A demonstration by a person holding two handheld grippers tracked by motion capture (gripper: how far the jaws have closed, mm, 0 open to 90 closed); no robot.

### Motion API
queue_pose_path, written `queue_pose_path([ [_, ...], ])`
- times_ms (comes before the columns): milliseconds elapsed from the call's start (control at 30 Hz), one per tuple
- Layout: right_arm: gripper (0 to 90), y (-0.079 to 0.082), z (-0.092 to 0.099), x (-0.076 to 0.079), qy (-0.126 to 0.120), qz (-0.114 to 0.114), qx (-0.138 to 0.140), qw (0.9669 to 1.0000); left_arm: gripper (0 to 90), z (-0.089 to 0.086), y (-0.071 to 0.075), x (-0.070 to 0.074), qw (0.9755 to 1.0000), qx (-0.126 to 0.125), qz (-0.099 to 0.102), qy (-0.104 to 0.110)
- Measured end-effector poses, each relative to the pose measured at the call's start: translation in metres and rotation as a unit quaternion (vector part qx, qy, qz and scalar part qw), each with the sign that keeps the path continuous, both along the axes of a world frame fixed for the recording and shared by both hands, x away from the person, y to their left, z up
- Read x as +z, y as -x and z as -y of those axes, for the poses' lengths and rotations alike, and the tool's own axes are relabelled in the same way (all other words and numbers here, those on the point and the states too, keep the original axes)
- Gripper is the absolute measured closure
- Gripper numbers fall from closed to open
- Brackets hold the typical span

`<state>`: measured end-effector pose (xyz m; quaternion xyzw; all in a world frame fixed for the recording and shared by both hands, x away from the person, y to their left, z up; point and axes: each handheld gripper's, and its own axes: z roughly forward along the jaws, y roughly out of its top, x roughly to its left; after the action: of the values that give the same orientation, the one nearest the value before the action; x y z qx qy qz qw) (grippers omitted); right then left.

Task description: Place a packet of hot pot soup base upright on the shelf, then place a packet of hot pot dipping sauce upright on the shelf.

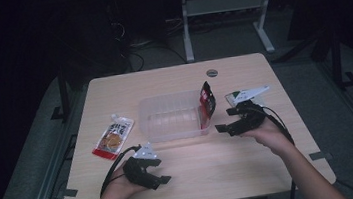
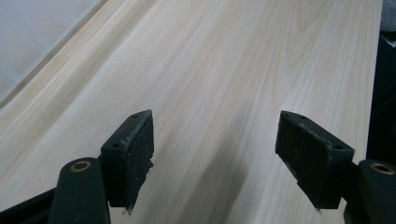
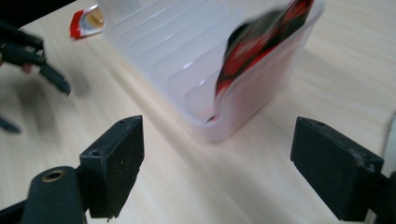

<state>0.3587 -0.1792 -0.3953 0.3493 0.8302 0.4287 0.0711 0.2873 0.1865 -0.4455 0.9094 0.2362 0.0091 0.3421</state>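
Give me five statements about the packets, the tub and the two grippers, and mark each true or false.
1. The red-and-black packet leans inside the clear plastic tub at its right end. True.
2. The right gripper is clamped on that packet. False: its jaws stand open, with nothing between them.
3. The orange packet lies in the tub. False: it lies on the table, left of the tub.
4. The left gripper is open over bare wood. True.
5. The tub is upside down. False: its opening faces up.
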Motion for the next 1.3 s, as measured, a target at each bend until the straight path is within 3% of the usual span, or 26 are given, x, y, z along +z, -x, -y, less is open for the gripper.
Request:
queue_pose_path([
  [200,15.8,0.018,0.003,-0.013,0.014,-0.004,0.007,0.9999,27.7,-0.001,0.000,0.000,1.0000,0.001,-0.002,0.000],
  [367,14.8,0.030,-0.001,-0.022,0.028,0.011,0.017,0.9994,27.7,-0.001,-0.001,-0.001,1.0000,0.005,-0.001,0.000],
  [600,14.5,0.043,-0.008,-0.030,0.036,-0.007,0.028,0.9989,27.8,-0.004,-0.001,0.000,1.0000,0.008,0.001,0.000],
  [900,13.6,0.071,0.002,-0.047,0.052,-0.003,0.029,0.9982,27.9,-0.009,-0.001,0.002,0.9996,0.027,0.001,0.001],
  [1133,13.6,0.075,0.001,-0.050,0.046,0.004,0.030,0.9985,27.9,-0.033,0.002,0.015,0.9984,0.055,0.013,-0.001],
  [1300,13.6,0.075,-0.002,-0.051,0.048,0.008,0.038,0.9981,29.0,-0.057,-0.002,0.021,0.9967,0.080,0.012,-0.009],
])
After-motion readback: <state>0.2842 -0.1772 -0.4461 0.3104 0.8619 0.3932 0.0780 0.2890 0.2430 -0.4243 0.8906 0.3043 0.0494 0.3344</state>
